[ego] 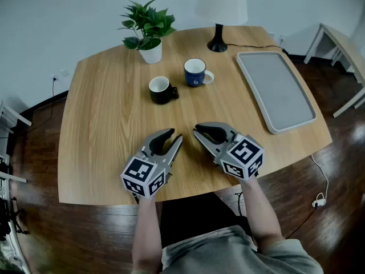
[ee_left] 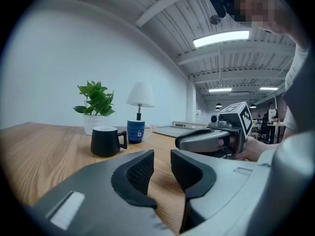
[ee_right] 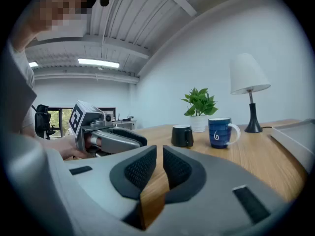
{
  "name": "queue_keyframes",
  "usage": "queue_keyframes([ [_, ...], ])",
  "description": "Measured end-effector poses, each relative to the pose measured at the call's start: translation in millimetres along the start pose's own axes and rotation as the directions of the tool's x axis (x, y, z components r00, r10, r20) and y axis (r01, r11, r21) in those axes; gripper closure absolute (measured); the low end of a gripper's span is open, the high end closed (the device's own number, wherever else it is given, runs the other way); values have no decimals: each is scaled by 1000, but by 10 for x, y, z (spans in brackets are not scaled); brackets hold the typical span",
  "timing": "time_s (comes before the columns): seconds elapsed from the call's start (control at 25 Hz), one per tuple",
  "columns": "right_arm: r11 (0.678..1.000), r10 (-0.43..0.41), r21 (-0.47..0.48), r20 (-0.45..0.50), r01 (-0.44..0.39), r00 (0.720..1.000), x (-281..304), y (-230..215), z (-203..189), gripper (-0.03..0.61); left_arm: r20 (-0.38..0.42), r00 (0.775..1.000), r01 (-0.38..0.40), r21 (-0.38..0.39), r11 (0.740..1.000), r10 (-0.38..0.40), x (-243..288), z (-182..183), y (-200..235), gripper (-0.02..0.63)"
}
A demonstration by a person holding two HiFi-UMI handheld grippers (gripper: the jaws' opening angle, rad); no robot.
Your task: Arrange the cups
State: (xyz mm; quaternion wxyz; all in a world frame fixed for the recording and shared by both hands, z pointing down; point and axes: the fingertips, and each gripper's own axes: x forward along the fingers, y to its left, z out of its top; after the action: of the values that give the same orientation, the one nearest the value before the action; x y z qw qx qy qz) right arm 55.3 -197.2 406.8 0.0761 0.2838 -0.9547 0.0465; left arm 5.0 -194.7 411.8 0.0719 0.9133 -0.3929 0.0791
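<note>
Low over the wooden table (ego: 97, 130), the left gripper (ego: 174, 135) has its jaws slightly apart and empty, the right gripper (ego: 197, 131) beside it is closed on nothing, and well ahead stand the black mug (ego: 160, 89), then the blue mug (ego: 195, 72).

Office-type open workroom.
- Rounded wooden table (ego: 91, 153) on dark plank floor (ego: 57, 233).
- Table lamp (ego: 219, 10) at table's 12 o'clock, potted plant (ego: 147, 30) at 11.
- Second white desk (ego: 342, 44) at 2 o'clock.
- Wall socket (ego: 59, 75) at 10 o'clock on plain white wall; cable plug (ego: 319, 200) on floor at 4.
- Gripper views: exposed ribbed ceiling (ee_left: 162, 28), strip lights (ee_left: 221, 38), office chair (ee_right: 42, 122) by far windows.
</note>
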Motion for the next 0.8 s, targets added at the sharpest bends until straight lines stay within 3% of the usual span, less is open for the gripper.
queue_keyframes([
  [0.12,1000,7,-4,-10,-7,1000,-20,6,-5,541,-2,1000,6,-8,1000,-6,6,-7,-44,479],
  [0.24,1000,15,-10,-17,-15,1000,-23,5,-19,541,-5,1000,27,-5,1000,-27,31,-20,-90,379],
  [0.4,1000,13,-11,-19,-13,1000,-27,3,-25,541,-26,999,39,50,998,-38,101,-7,-148,382],
  [0.6,1000,13,-10,-20,-13,1000,-16,8,-28,541,-23,1000,13,102,995,-11,218,68,-157,456],
  [0.68,1000,13,-10,-20,-14,1000,-15,15,-30,541,-39,999,23,96,995,-19,248,29,-155,460],
  [0.8,1000,15,-11,-22,-16,1000,-30,10,-22,541,-17,998,55,25,998,-55,271,35,-171,462],
])
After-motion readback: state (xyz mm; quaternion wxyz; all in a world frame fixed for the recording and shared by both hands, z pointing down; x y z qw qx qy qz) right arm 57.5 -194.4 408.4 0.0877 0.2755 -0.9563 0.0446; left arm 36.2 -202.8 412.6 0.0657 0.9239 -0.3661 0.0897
